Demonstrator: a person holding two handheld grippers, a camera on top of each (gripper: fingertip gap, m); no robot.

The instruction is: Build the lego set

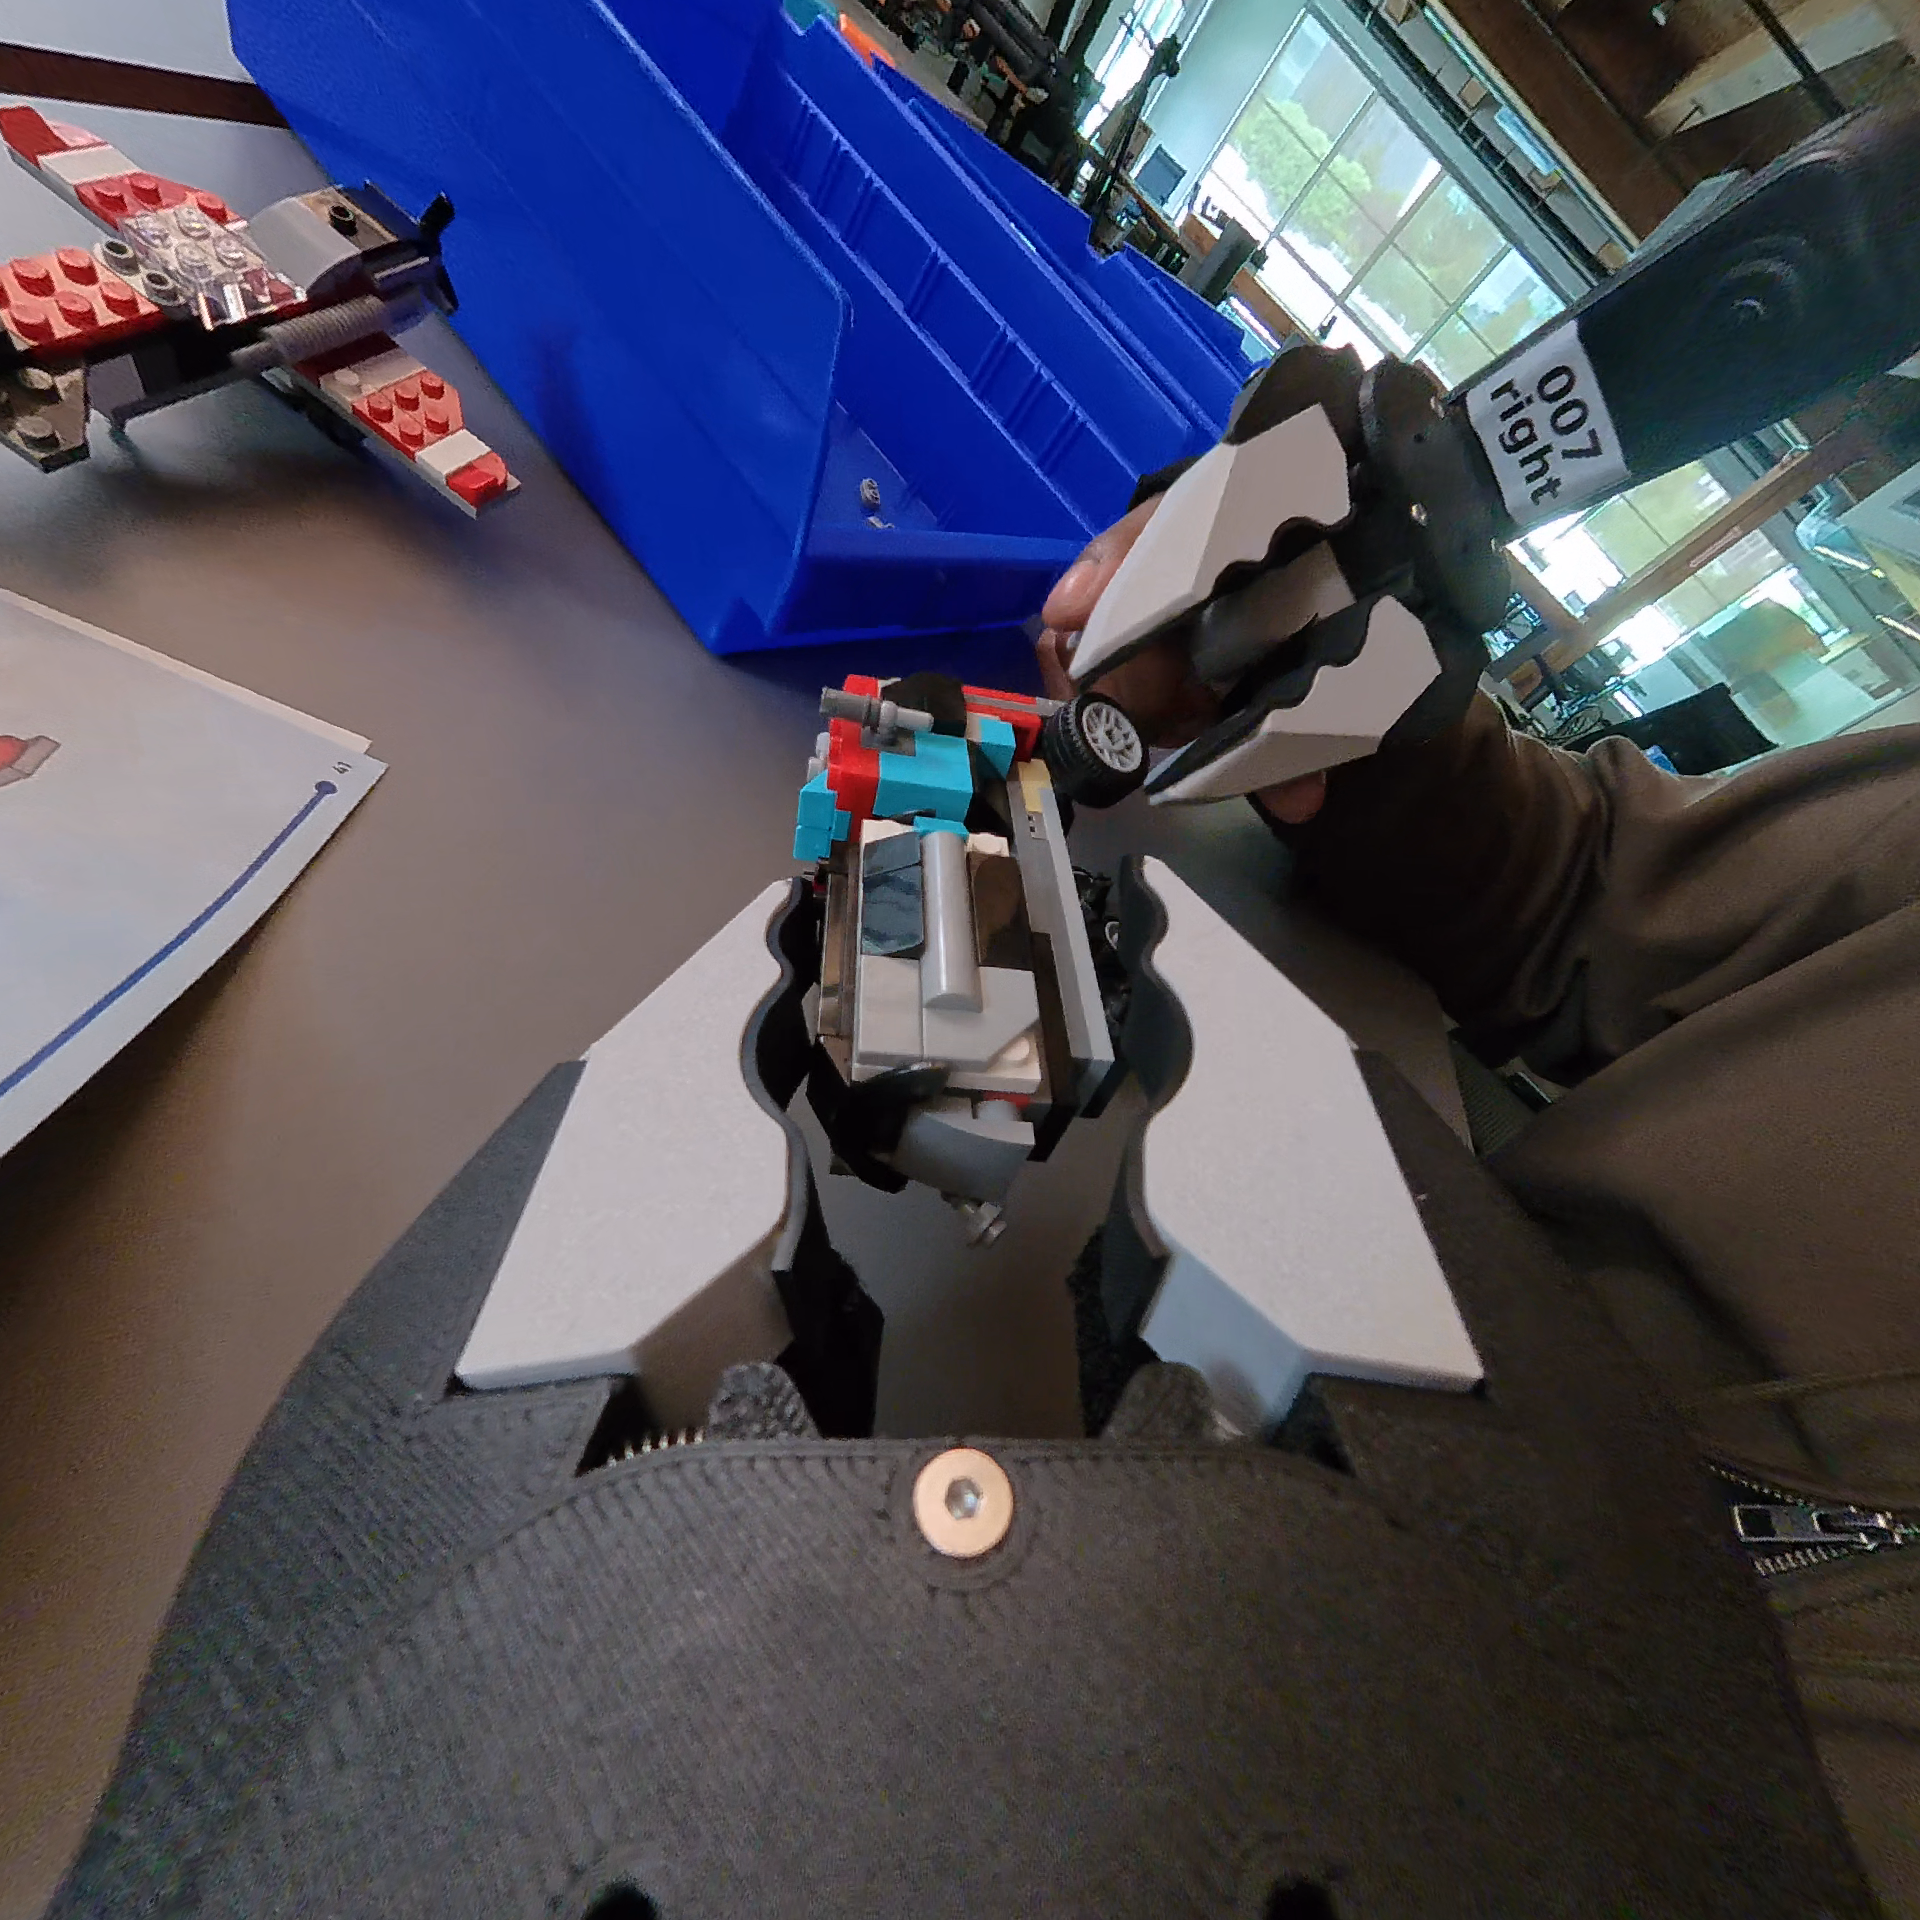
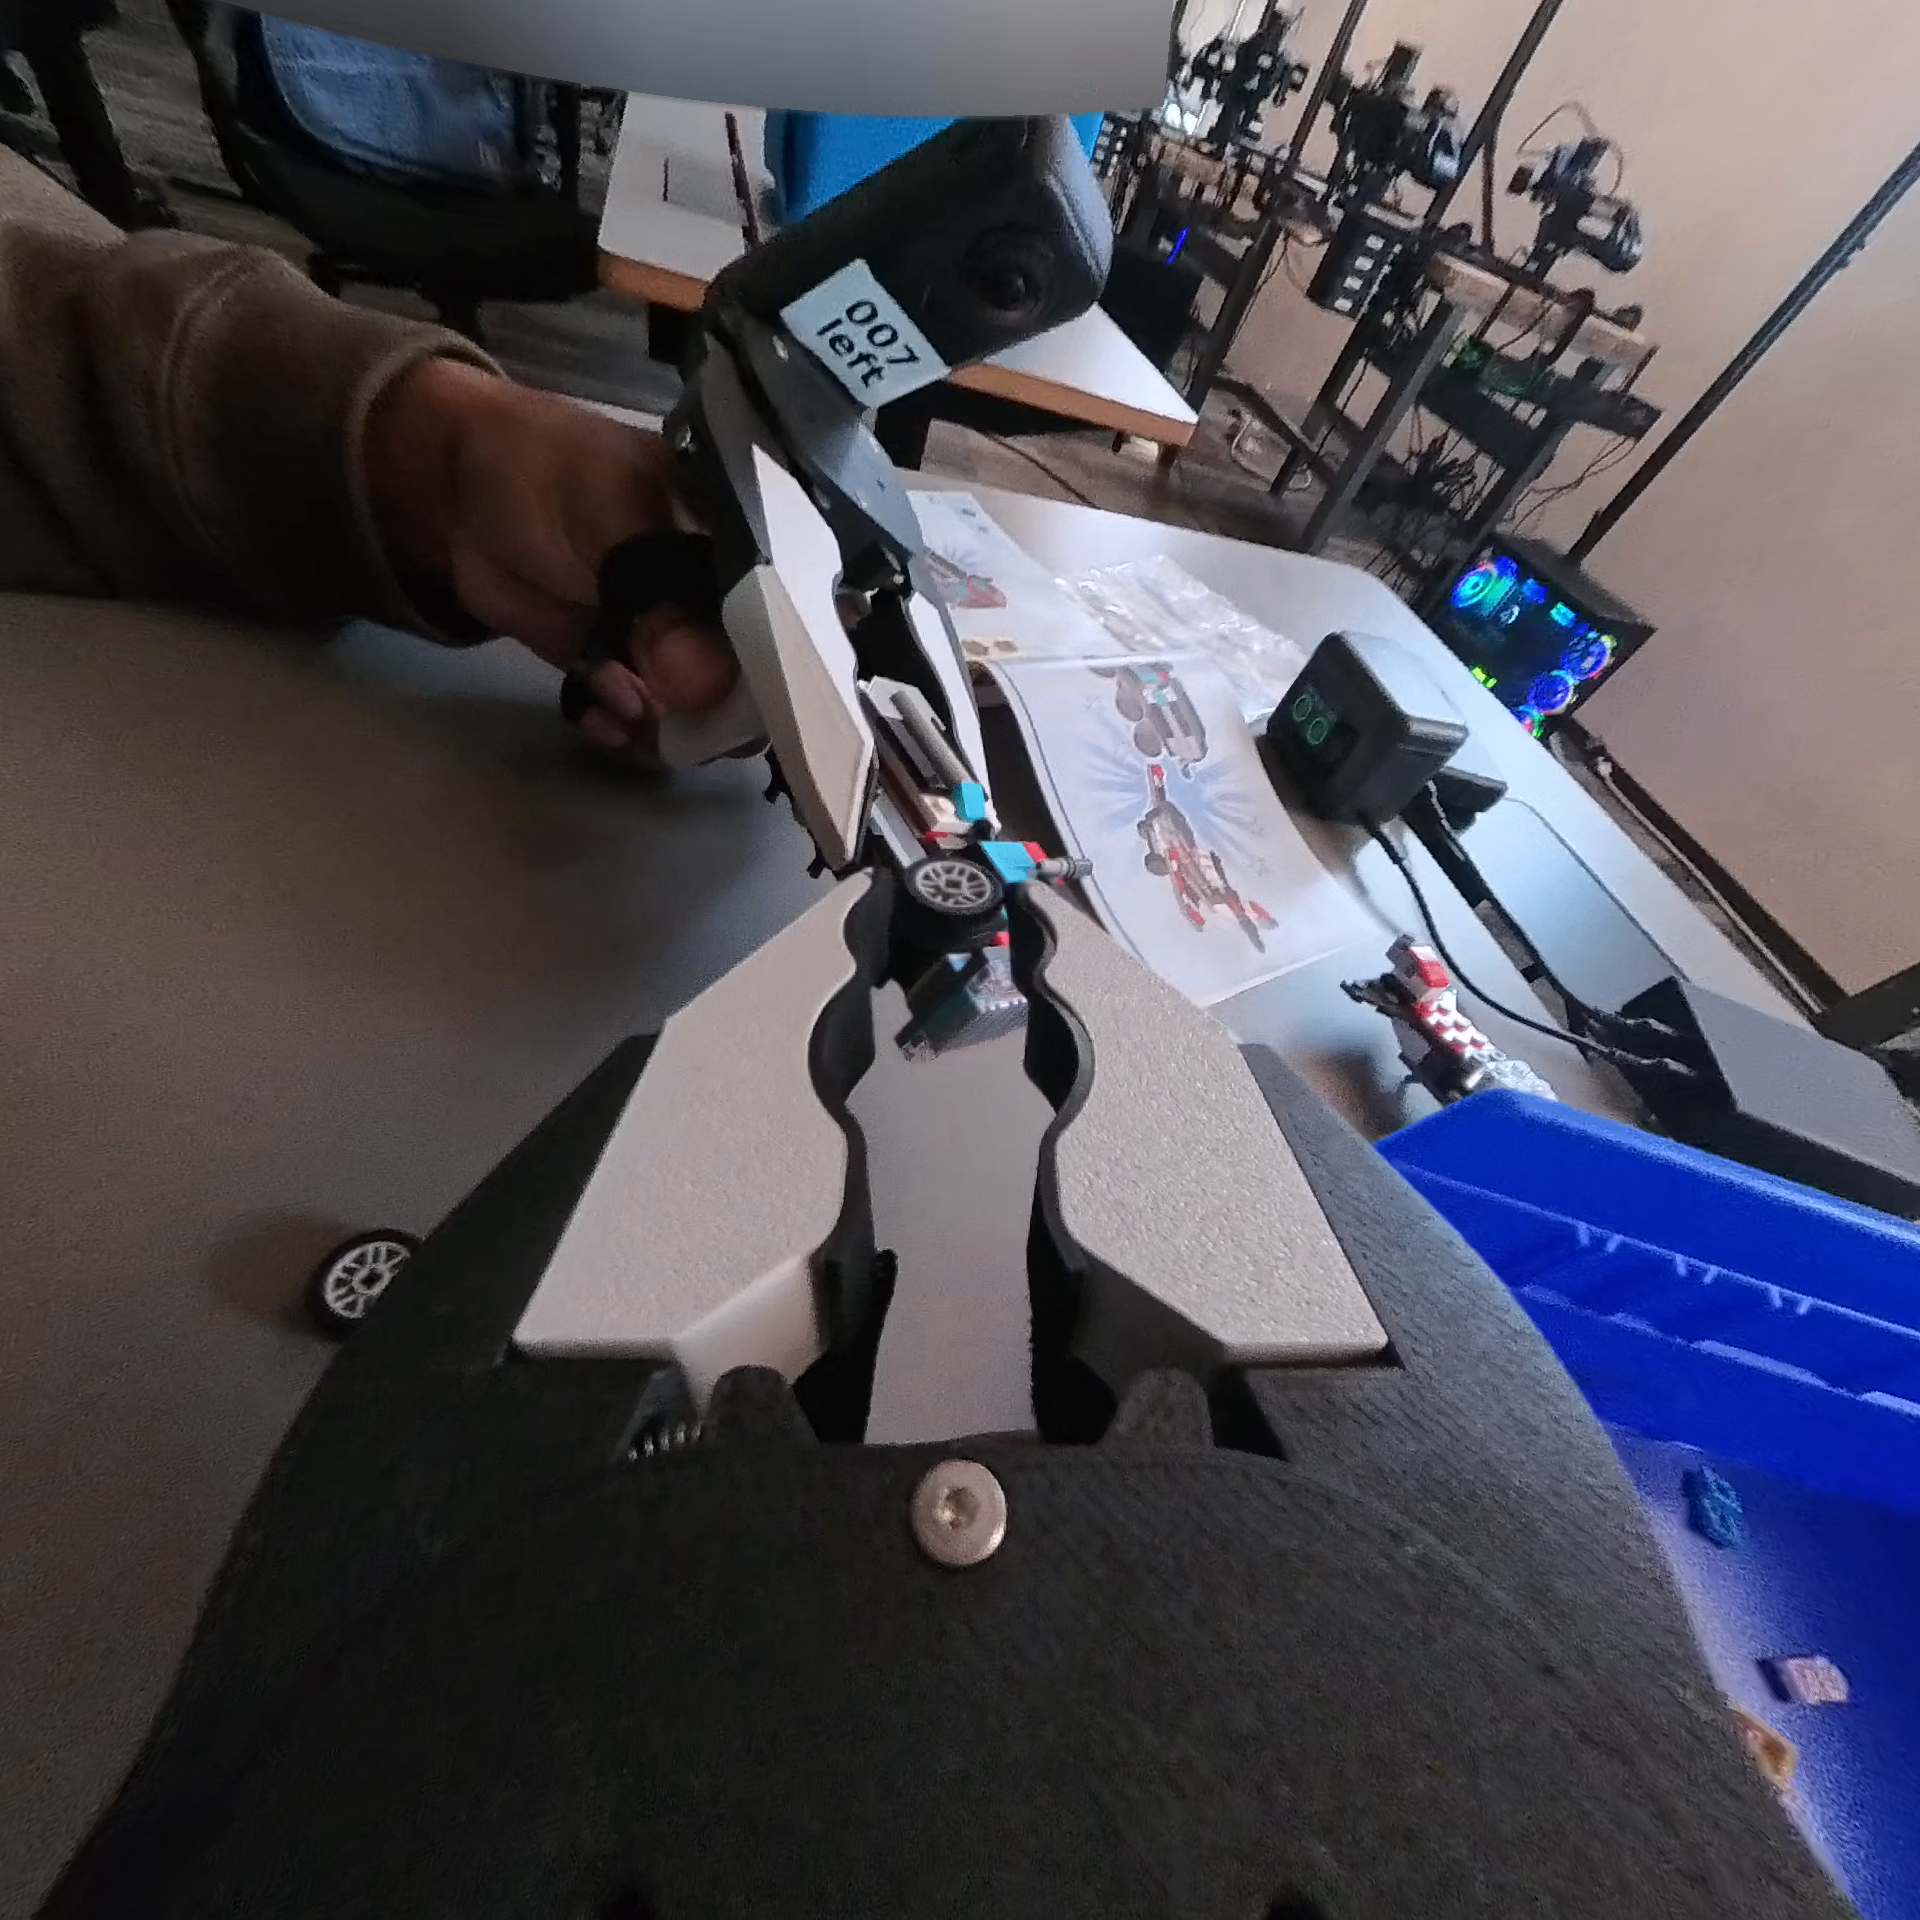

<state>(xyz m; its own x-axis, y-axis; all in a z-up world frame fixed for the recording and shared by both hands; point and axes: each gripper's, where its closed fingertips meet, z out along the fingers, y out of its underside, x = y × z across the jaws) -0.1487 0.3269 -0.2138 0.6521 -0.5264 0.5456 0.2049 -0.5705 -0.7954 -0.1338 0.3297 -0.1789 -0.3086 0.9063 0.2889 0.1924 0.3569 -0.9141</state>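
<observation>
Left gripper point(image 1: 961, 935) is closed around a grey brick-built vehicle point(image 1: 951, 966), both wavy black pads pressed on its flanks, with the jaws standing fairly wide because the body is broad. The model sits tilted above the dark table point(image 1: 520, 831), its red-and-teal end point(image 1: 894, 769) poking out past the fingertips.

Right gripper point(image 2: 951, 914) is nearly closed on a small wheel point(image 2: 954, 885) with a black ribbed tyre and grey spoked hub, pinched at the very tips. In the left wrist view the wheel point(image 1: 1101, 750) touches the vehicle's far side.

To do this well, I judge: keep the left clamp steady, line the hub up square with the axle, and push straight in, not at an angle. The tip-only pinch looks liable to slip or twist.

Textures: the bricks are hard glossy plastic with studs and sharp edges, the tyre is rubbery and grooved, and the gripper fingers are matte grey with scalloped dark pads.

Farther out, a second loose wheel point(image 2: 364, 1276) stands on the table by the right gripper. A flat printed instruction sheet point(image 1: 156, 831) lies to the left. A rigid blue plastic bin point(image 1: 675, 364) stands behind, holding a few small pieces. A red-and-grey brick aircraft point(image 1: 208, 312) sits at far left. A black power adapter point(image 2: 1361, 727) with its cable is farthest.
</observation>
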